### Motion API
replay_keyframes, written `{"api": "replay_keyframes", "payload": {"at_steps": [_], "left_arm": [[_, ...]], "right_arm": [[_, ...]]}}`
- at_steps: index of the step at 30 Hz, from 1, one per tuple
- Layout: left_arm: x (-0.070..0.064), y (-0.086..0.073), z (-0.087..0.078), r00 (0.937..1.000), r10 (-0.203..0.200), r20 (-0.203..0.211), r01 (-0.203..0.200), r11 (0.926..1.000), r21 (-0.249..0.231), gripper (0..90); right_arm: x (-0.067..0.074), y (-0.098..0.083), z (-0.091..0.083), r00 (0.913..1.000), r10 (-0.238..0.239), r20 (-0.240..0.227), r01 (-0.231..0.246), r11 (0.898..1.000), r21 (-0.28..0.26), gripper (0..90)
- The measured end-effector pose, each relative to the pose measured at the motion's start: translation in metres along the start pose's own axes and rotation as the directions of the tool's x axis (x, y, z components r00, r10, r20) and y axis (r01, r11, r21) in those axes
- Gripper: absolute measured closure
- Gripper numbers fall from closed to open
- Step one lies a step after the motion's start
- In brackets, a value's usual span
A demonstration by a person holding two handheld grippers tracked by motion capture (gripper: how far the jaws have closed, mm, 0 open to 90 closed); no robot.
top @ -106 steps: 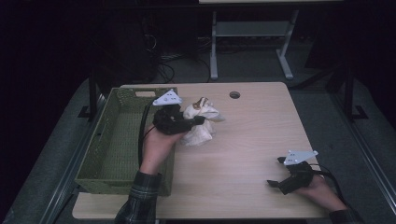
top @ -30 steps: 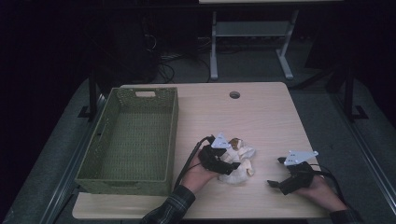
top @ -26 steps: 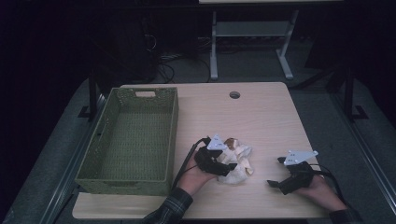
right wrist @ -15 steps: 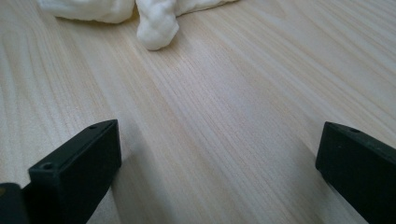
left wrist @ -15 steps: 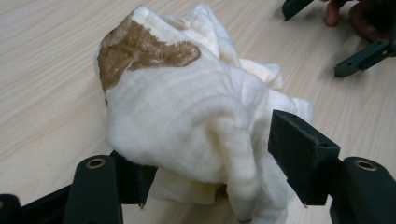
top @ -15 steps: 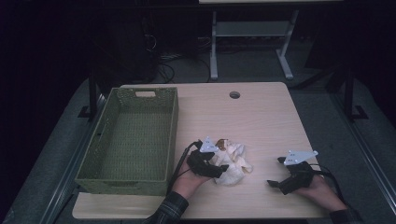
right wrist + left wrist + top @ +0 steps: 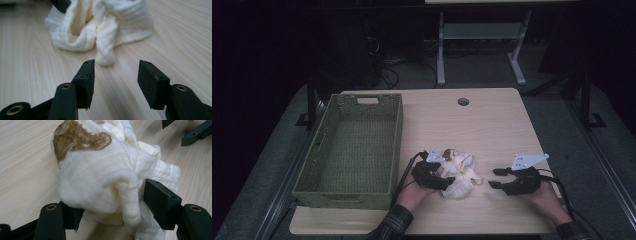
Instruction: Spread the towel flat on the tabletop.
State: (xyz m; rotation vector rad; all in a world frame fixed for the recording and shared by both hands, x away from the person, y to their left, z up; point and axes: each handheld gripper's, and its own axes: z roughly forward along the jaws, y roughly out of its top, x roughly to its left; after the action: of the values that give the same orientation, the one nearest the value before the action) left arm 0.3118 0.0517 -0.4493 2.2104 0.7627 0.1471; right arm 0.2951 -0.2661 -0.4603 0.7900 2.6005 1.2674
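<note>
Right of the basket point(image 7: 352, 145): crumpled white cloth point(image 7: 459, 172) with a brown stain, lying on the surface point(image 7: 492, 120).
Left gripper point(image 7: 439, 180): jaws clamped on the cloth's near side, just right of the basket.
Right gripper point(image 7: 494, 178): farther right of the basket, near the cloth, not touching; jaws apart, just been closing, nothing between them.

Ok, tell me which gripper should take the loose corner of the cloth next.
Right. The left gripper already clamps the bunched cloth, so it is busy. The right gripper holds nothing; its jaws, just closing partway, stand apart and point at the cloth's hanging tip, close ahead on the table.
</note>
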Motion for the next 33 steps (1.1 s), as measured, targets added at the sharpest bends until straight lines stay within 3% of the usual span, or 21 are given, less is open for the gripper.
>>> {"api": "replay_keyframes", "payload": {"at_steps": [7,8,9,11,15,22,33], "left_arm": [[0.0,0.0,0.001,1.0,0.008,0.0,-0.008,1.0,-0.002,35.8],[0.0,0.0,0.001,1.0,0.008,0.002,-0.008,1.0,-0.001,36.5],[0.0,0.0,0.001,1.0,0.008,0.002,-0.008,1.0,-0.001,37.6],[0.0,0.001,0.0,1.0,0.008,0.005,-0.007,1.0,-0.002,41.1],[0.002,0.001,-0.001,0.9999,0.007,0.008,-0.007,0.9999,-0.016,49.8],[0.007,0.005,-0.004,1.0,-0.006,0.002,0.006,0.9996,-0.026,66.6],[0.015,0.015,-0.002,0.9986,-0.014,-0.05,0.012,0.9992,-0.037,73.6]], "right_arm": [[0.005,0.012,0.02,0.999,-0.017,-0.042,0.017,1.0,0.01,56.6],[0.003,0.014,0.026,0.9983,-0.013,-0.057,0.014,1.0,0.012,62.2],[0.003,0.014,0.026,0.9983,-0.013,-0.057,0.014,1.0,0.012,62.2],[0.0,0.015,0.032,0.9979,-0.011,-0.064,0.013,0.999,0.031,76.5],[-0.003,0.014,0.033,0.9976,-0.003,-0.069,0.006,0.999,0.047,86.1],[-0.014,0.012,0.014,0.9999,0.003,-0.011,-0.003,1.0,0.02,87.0],[-0.042,-0.004,-0.027,0.9922,0.039,0.118,-0.039,0.999,-0.005,87.6]]}}
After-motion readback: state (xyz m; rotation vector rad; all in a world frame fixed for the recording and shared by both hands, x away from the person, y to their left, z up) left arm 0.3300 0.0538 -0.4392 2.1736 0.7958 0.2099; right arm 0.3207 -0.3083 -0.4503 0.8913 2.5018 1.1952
